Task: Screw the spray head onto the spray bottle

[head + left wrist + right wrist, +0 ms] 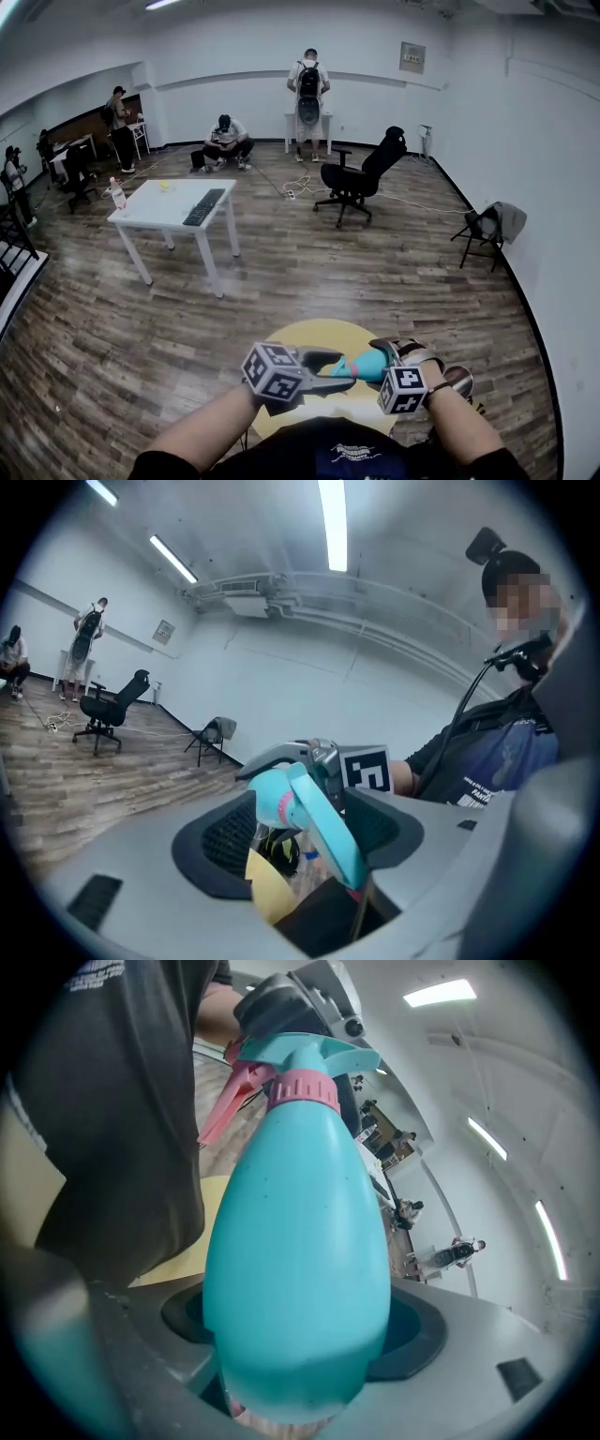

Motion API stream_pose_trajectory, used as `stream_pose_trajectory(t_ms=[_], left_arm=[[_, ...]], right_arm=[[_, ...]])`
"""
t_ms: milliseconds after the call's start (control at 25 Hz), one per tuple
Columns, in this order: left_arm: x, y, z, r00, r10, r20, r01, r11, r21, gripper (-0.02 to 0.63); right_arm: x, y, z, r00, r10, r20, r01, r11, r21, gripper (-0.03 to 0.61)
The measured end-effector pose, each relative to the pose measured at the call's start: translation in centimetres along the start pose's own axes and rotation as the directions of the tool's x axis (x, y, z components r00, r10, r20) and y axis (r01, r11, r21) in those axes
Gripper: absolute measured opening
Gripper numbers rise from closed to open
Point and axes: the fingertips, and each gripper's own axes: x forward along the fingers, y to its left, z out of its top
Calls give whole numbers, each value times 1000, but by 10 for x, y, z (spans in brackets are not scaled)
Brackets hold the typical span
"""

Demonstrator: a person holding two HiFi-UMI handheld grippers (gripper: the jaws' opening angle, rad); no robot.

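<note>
Although hard to say how tight yet, looks like the screw-on step, either late on or between twists: got the spray head [309, 1054] already sitting on the neck of the spray bottle [300, 1241], pink collar [302, 1089] down against the shoulder. Got the right gripper [300, 1354] spread wide and clamped round the bottle's fat belly, holding it up in front of the body. Got the left gripper [309, 836] with jaws wide apart and the head sitting between them, pads off it on both sides as far as can be made out, so gripping nothing. Next up, probably: close back on the collar, give another twist, keep the bottle from spinning in the right. Might be done already, can't judge the thread from here. Underneath, just a round yellow top [314, 342], bottle seemingly held above it rather than resting. Beyond that: wood floor [375, 272], white table [159, 214] with a keyboard [204, 206], black office chair [361, 173], a few people by the far wall
</note>
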Motion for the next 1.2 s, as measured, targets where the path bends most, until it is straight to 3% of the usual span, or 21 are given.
stream_pose_trajectory(t_ms=[40, 80, 120, 280, 360, 440, 520, 600, 680, 760, 840, 920, 1000, 1040, 1080, 1160, 1200], left_arm=[[2, 2, -3, 1000, 19, -17, -18, 1000, 25, 319], [2, 6, -5, 998, 47, -31, -45, 997, 65, 218], [2, 10, -8, 996, 80, -48, -74, 990, 119, 168], [0, 18, -25, 982, 143, -120, -103, 951, 293, 163], [1, 20, -36, 967, 181, -180, -98, 915, 392, 178], [2, 20, -41, 962, 189, -198, -93, 906, 412, 183], [-1, 19, -35, 978, 148, -146, -98, 946, 308, 181], [-11, 18, -19, 994, 105, -28, -101, 986, 133, 181], [-30, 24, -1, 988, 98, 119, -96, 995, -23, 220], [-49, 36, 14, 967, 125, 223, -98, 987, -126, 286], [-55, 45, 16, 962, 162, 219, -130, 979, -156, 319], [-42, 46, 2, 975, 176, 132, -157, 977, -145, 345], [-18, 37, -16, 987, 159, 25, -156, 984, -83, 345], [-8, 30, -22, 989, 149, -13, -149, 989, -8, 313], [-2, 22, -26, 989, 145, -37, -141, 985, 101, 213], [4, 9, -31, 984, 154, -84, -119, 936, 331, 193], [5, 5, -34, 980, 163, -113, -105, 909, 404, 192]], right_arm=[[-1, -1, 1, 1000, -4, 5, 4, 1000, -1, 434], [-2, -2, 0, 1000, -4, 13, 4, 1000, 4, 433], [-3, -2, 0, 1000, -3, 22, 3, 1000, 9, 433], [-8, 5, 4, 997, 40, 62, -42, 999, 26, 430], [-9, 12, 5, 994, 79, 81, -82, 996, 35, 425], [-11, 16, 6, 990, 98, 104, -104, 993, 47, 425], [-14, 15, 10, 985, 101, 140, -111, 991, 68, 425], [-15, 10, 11, 986, 83, 148, -97, 991, 90, 424], [-11, 4, -3, 995, 47, 89, -56, 994, 99, 424], [-4, 0, -22, 1000, 21, 16, -22, 995, 101, 425], [-1, 0, -29, 1000, 10, -15, -9, 995, 99, 425], [-1, 2, -14, 1000, 1, 5, -2, 997, 76, 425], [-5, 1, 12, 998, -10, 55, 7, 999, 46, 425], [-6, 1, 22, 997, -10, 77, 7, 999, 33, 425], [-8, 2, 27, 995, 1, 95, -4, 1000, 26, 423], [-12, 11, 28, 985, 66, 157, -73, 997, 39, 423], [-14, 18, 28, 977, 100, 190, -112, 992, 51, 423]])
